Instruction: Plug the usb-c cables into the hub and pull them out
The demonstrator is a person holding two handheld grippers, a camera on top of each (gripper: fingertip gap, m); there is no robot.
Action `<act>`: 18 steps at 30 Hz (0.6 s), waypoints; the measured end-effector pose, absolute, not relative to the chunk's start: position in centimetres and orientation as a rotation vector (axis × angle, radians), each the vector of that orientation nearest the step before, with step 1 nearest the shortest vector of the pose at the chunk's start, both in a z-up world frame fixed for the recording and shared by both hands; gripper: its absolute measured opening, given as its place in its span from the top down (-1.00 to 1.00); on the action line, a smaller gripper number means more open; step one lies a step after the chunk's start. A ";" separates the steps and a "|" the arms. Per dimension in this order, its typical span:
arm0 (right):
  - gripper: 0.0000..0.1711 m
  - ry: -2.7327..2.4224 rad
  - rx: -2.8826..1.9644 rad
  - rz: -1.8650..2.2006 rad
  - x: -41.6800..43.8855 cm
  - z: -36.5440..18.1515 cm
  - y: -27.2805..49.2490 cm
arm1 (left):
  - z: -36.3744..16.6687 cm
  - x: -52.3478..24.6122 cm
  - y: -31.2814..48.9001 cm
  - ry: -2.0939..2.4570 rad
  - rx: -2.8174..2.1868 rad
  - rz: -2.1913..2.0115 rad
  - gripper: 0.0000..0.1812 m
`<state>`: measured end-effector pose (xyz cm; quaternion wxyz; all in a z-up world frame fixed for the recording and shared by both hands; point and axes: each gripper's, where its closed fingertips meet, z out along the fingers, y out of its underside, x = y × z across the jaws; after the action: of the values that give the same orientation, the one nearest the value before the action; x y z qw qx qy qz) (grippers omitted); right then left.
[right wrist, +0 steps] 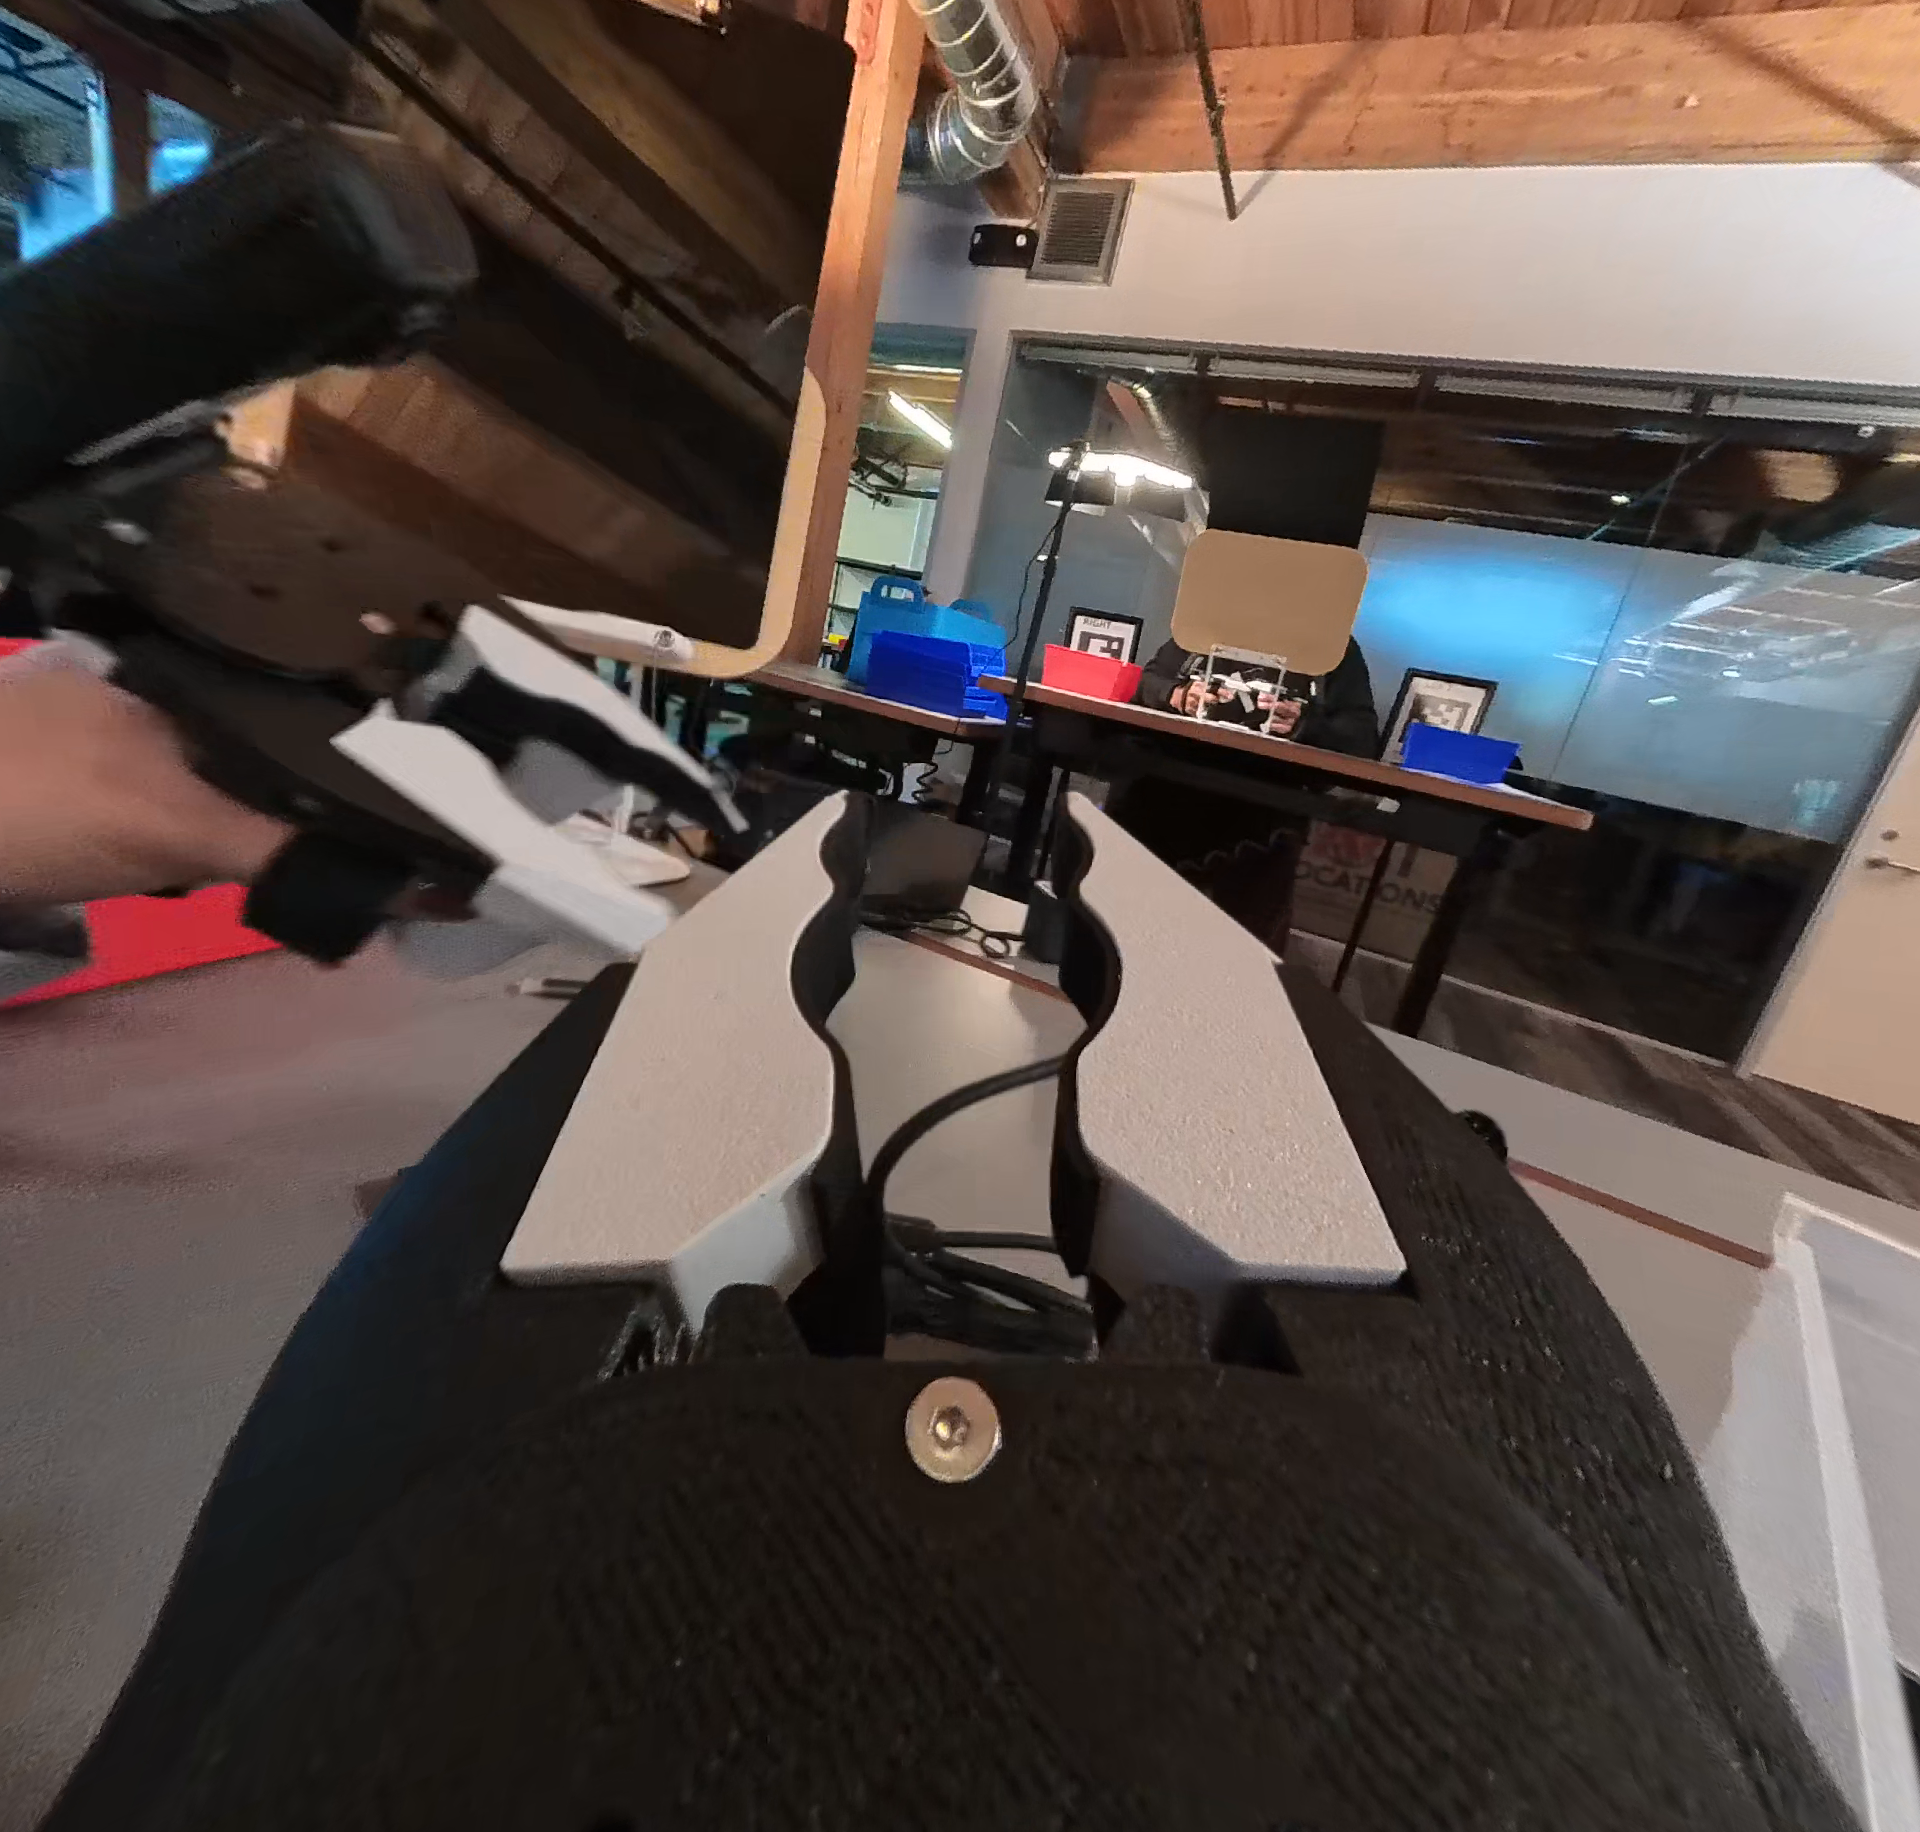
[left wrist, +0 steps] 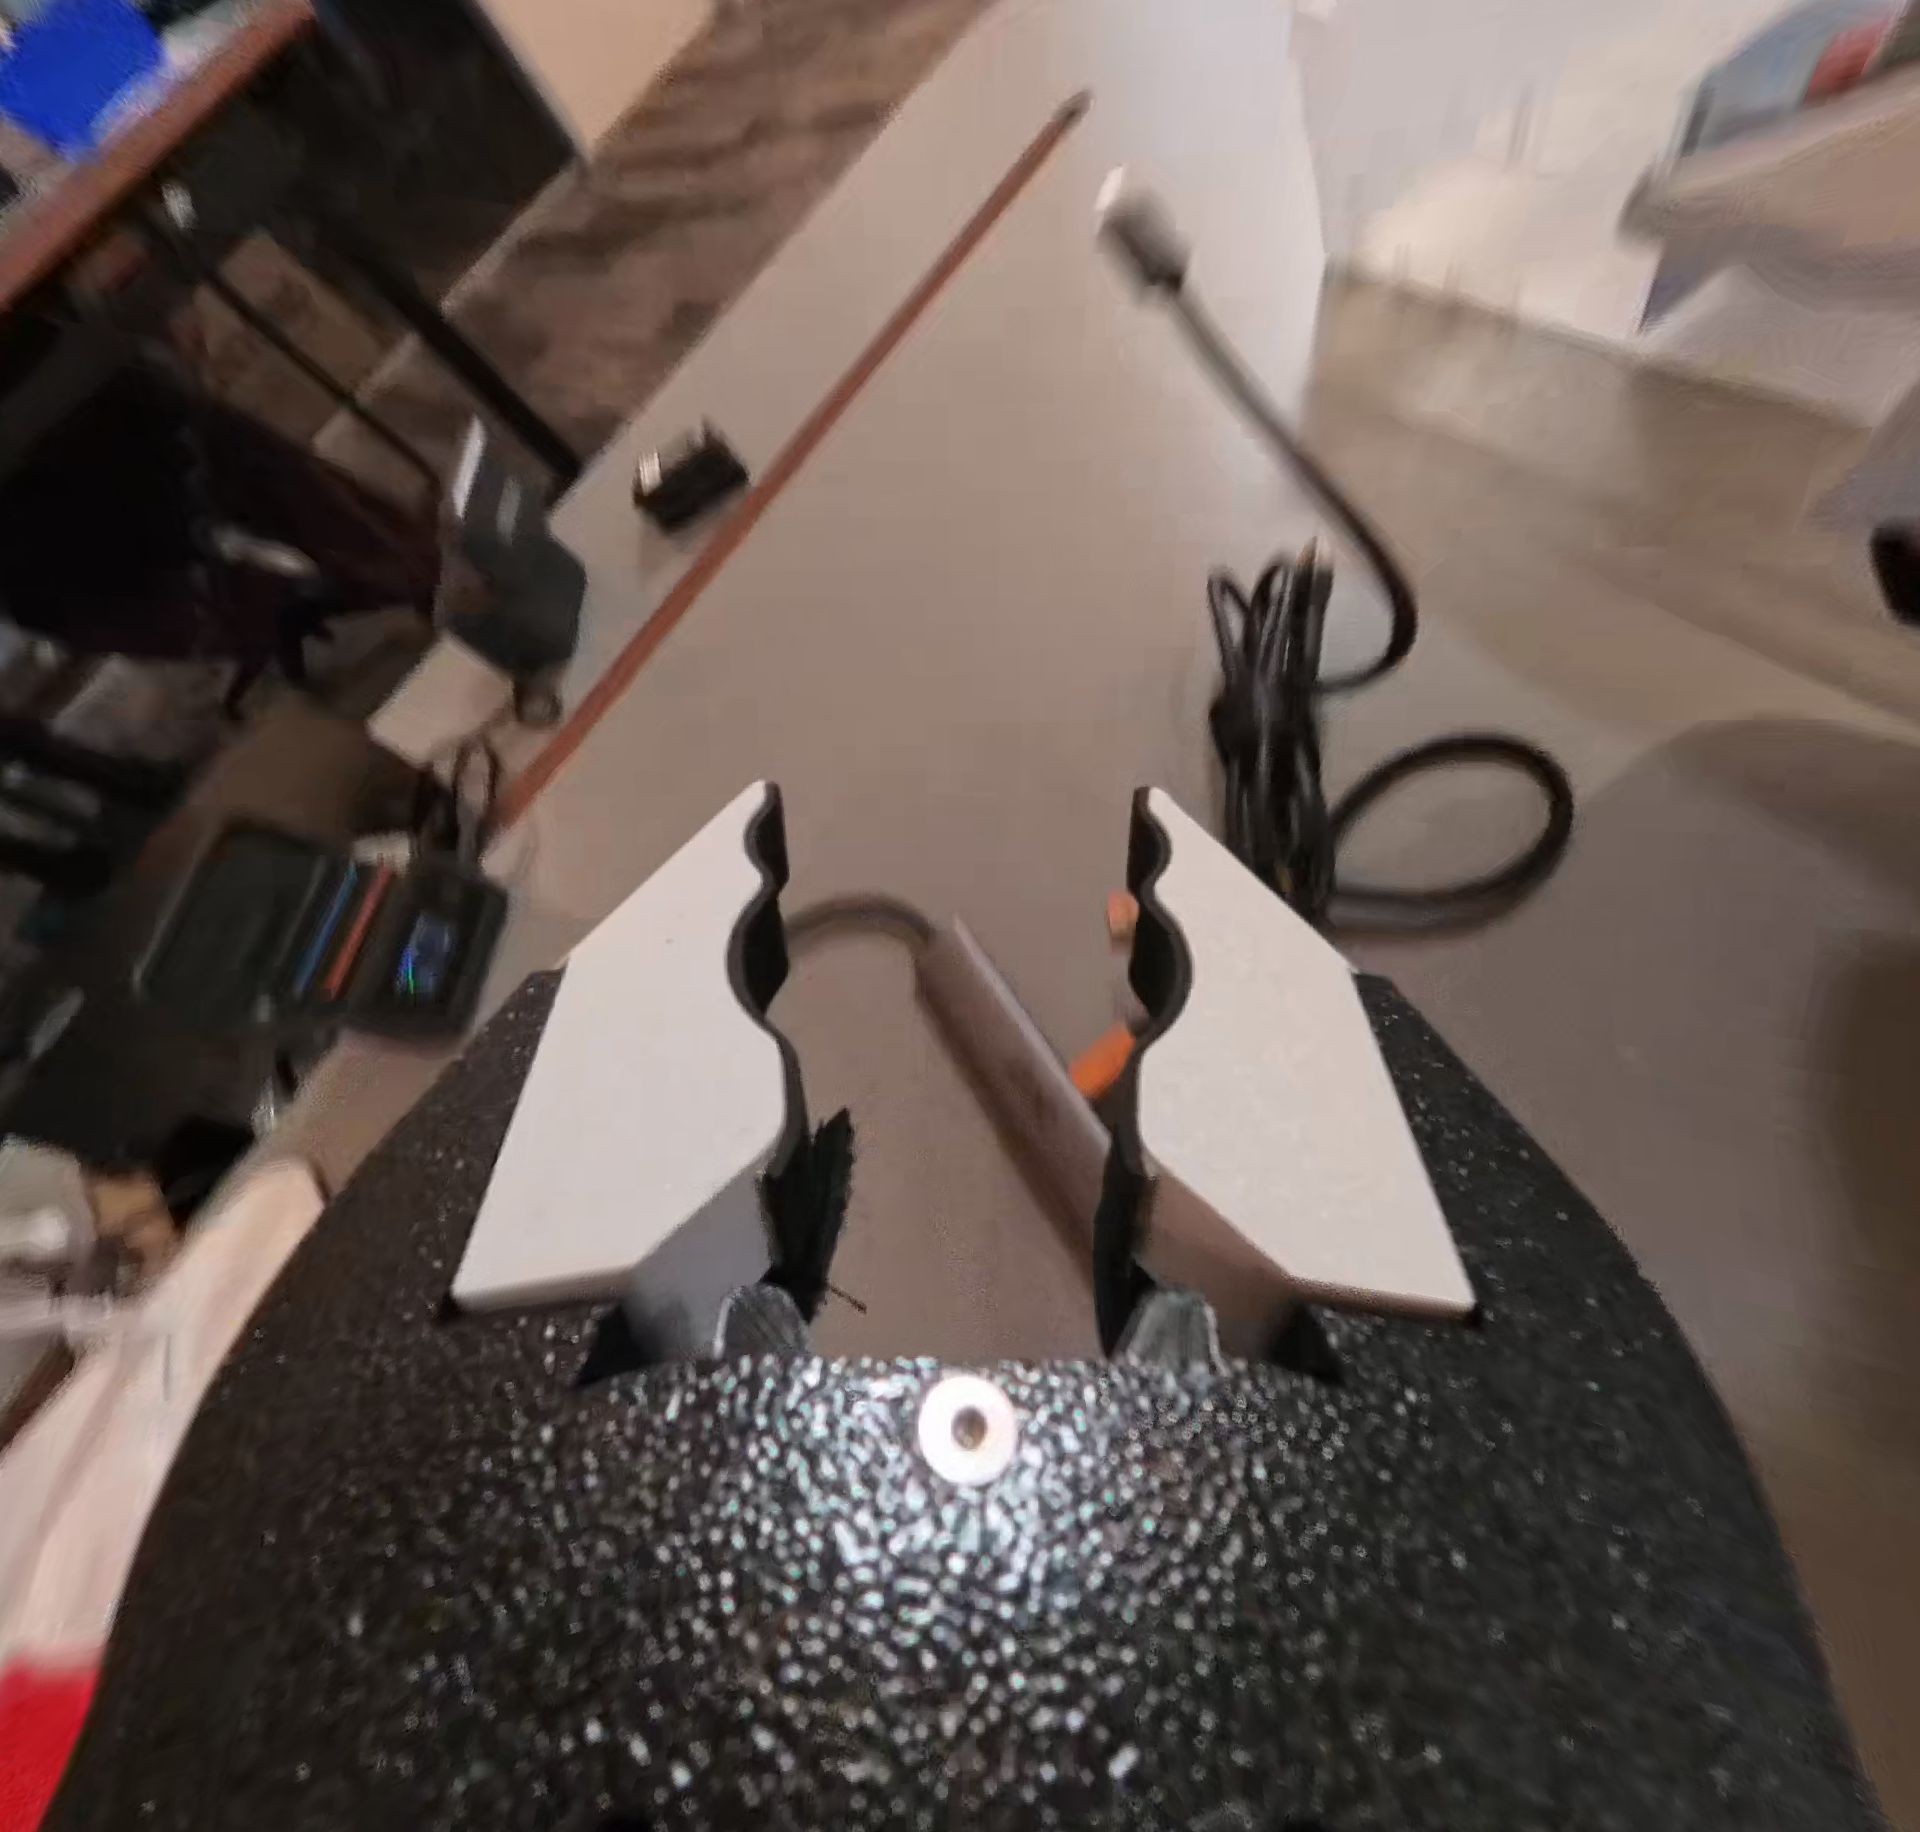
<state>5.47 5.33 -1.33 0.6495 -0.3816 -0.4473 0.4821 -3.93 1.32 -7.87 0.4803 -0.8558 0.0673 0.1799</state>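
Between the spread white fingers [left wrist: 644, 1055] of the left gripper [left wrist: 956, 795], which pinch nothing, lies a slim grey metal bar [left wrist: 1013, 1044] that I take to be the hub. A dark lead curls away from its far end toward 11 o'clock. A small orange piece [left wrist: 1103, 1067] sits just beside it at 3 o'clock, mostly hidden by the finger. The right gripper [right wrist: 961, 816] has its fingers moderately apart. A thin black cable [right wrist: 940, 1107] shows through the gap below them, and as far as I can tell it is not clamped.

Risks:
- The left wrist view is smeared, so the gripper seems to be moving fast. A quick descent could knock the hub askew, or close on the orange piece instead.
- The hub looks light and unanchored, so pushing a plug in with the hub unheld would likely slide it along the grey worktop [left wrist: 987, 587].
- A USB-C plug met at an angle may jam or bend.
- Loose loops could snag a finger and drag everything.

Counted:
- Two grippers, one of them held by a bare hand [right wrist: 94, 795].
- One hub.
- One coiled black cable bundle [left wrist: 1273, 722] at 1 o'clock from the left fingers.
- One thicker black cable looping out of that bundle to a silver-tipped plug [left wrist: 1132, 229] at 12 o'clock, well apart from the hub.
- One small black block [left wrist: 688, 478] at 11 o'clock.

How many separate cables make up the bundle I cannot tell.
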 end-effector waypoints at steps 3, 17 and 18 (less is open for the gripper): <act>0.59 -1.054 -0.875 1.101 5.0 -1.8 4.9 | -11.7 -4.4 -2.3 0.020 -2.232 0.424 0.15; 0.50 -1.622 -0.753 0.985 1.5 -9.2 -1.6 | -18.6 -3.5 -5.6 -0.163 -2.384 0.208 0.73; 0.50 -1.694 -0.705 0.911 1.3 -10.2 -2.3 | -18.6 -3.5 -5.7 -0.177 -2.383 0.179 0.74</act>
<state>1.27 -2.29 -10.25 0.5200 -0.2939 -0.7064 0.3798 -3.49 -5.71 -18.56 0.3643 -0.9261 -0.0690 0.0695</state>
